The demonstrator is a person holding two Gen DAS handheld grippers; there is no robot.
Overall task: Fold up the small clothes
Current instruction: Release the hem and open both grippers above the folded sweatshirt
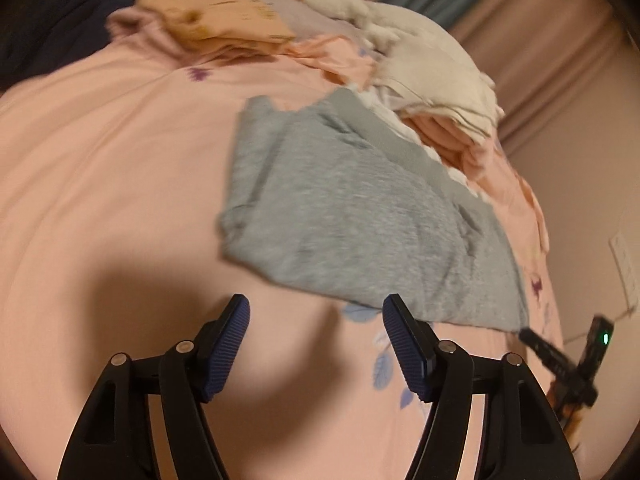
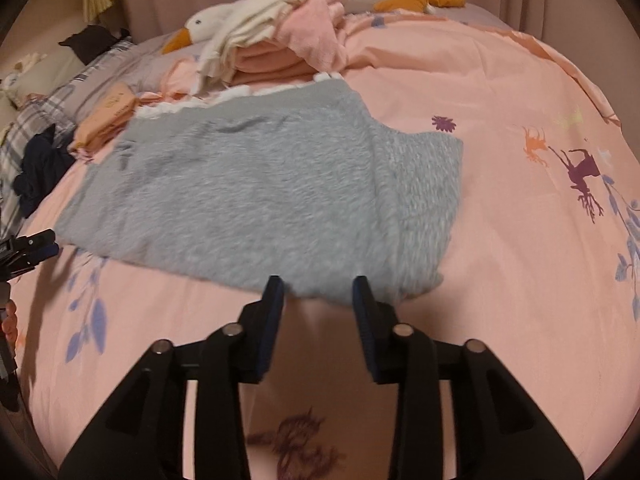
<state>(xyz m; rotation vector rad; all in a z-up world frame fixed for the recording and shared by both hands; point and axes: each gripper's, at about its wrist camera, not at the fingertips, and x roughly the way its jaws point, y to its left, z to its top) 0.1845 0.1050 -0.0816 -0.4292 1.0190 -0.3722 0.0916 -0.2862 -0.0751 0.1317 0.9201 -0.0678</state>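
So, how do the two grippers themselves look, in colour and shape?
Both look the same. The left gripper has two black plastic arms with cut-out slots and round silver pivot pins; its fingers carry dark blue ribbed pads. The right gripper has the same black frame, silver pins and blue pads. In the left wrist view its body shows a small green light.

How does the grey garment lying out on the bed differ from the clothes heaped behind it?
The grey garment lies spread flat on the pink bedcover, one side folded over; the clothes heap is stacked up in layers. The grey garment is one plain grey piece; the clothes heap mixes cream, pink and orange pieces. The grey garment lies close before both grippers; the clothes heap sits further back, against a goose toy. Both rest on the same bedcover.
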